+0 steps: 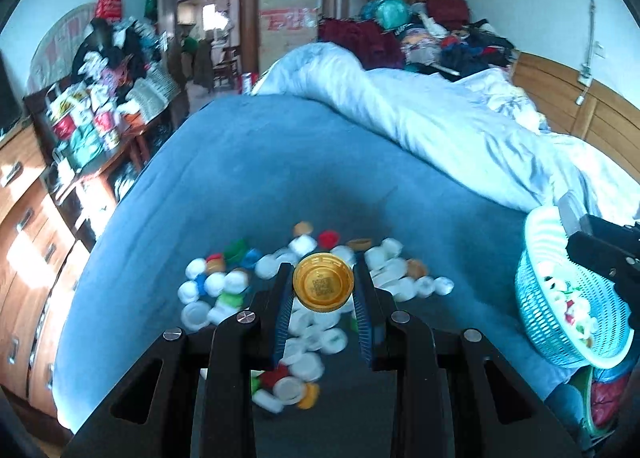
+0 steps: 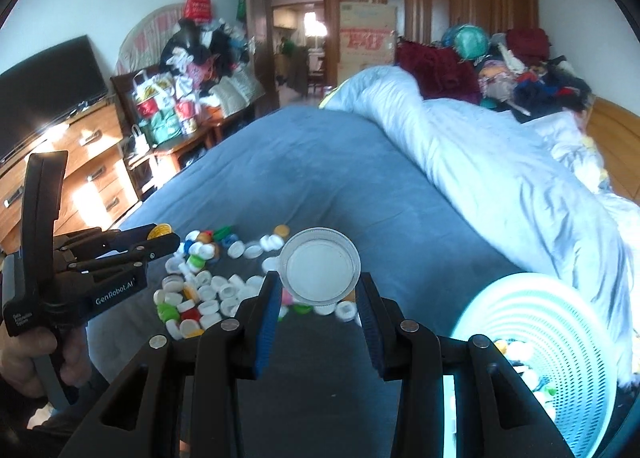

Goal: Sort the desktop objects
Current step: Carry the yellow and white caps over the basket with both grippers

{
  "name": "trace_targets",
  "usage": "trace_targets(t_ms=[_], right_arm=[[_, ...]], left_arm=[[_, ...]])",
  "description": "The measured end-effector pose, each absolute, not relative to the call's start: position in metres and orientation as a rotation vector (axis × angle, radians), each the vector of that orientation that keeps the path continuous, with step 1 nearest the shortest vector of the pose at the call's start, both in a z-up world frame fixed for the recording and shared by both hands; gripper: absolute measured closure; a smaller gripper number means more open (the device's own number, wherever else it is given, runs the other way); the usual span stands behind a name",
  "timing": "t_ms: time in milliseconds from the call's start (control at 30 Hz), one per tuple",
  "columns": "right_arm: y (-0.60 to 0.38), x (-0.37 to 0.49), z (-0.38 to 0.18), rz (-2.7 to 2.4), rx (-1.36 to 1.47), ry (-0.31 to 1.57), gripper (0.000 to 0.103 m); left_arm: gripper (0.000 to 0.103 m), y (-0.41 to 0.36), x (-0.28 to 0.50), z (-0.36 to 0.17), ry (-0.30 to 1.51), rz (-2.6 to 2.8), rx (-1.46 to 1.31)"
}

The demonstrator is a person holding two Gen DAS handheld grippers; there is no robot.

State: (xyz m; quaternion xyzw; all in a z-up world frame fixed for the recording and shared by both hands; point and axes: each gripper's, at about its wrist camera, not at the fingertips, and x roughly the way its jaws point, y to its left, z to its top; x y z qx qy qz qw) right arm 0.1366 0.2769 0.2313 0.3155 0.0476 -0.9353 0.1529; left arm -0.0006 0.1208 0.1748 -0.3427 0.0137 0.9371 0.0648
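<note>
While both grippers carry caps above pile (image 1: 304, 298) on blue bedspread (image 1: 248, 162): left gripper (image 1: 323, 285) clamped on gold cap (image 1: 323, 283), right gripper (image 2: 318, 290) on white cap (image 2: 319, 265). Keep squeeze steady, release only over basket (image 2: 560, 346).

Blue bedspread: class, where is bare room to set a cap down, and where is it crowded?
Free: the blue bedspread beyond the cap pile, bordered by the white duvet; also between pile and basket. Crowded: the pile itself.
</note>
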Motion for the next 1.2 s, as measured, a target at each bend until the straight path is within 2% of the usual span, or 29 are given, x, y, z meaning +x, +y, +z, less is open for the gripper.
trace_targets(t_ms=[467,1200], right_arm=[[0.353,0.155,0.247,-2.814,0.884,0.032,0.061],[0.45,0.184,0.252,-2.974,0.899,-0.108,0.061]], left_arm=[[0.079,0.214,0.002,0.214,0.141,2.728,-0.918],[0.079,0.335,0.014,0.235,0.251,2.572,-0.864]])
